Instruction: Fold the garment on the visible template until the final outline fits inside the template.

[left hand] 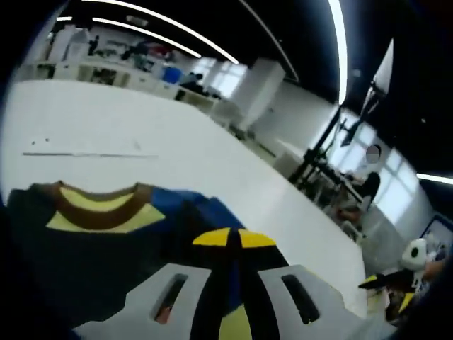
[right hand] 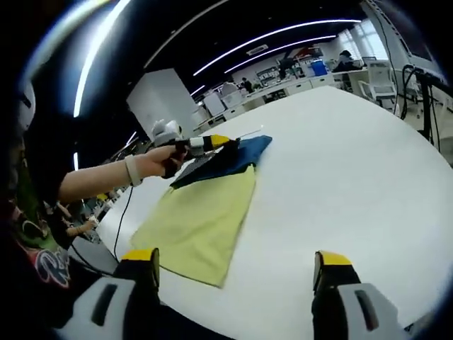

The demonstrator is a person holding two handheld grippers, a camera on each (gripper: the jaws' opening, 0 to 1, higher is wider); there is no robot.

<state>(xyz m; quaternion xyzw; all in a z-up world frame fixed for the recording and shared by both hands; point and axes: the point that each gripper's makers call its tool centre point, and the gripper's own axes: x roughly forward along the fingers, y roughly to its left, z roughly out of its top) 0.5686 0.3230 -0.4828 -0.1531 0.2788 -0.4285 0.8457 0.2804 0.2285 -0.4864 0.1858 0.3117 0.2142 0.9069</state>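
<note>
Mid-fold: left gripper (left hand: 233,244) pinches the garment (left hand: 92,248) (navy over yellow), right gripper (right hand: 237,273) wide open, empty above the bench (right hand: 340,177); next, lay the fold flat.

No text, label, brand, number or sign can be read in the left gripper view or the right gripper view; everything is too blurred or too small.

white table (right hand: 354,170), yellow template (right hand: 202,223), blue garment (right hand: 233,157)
</note>
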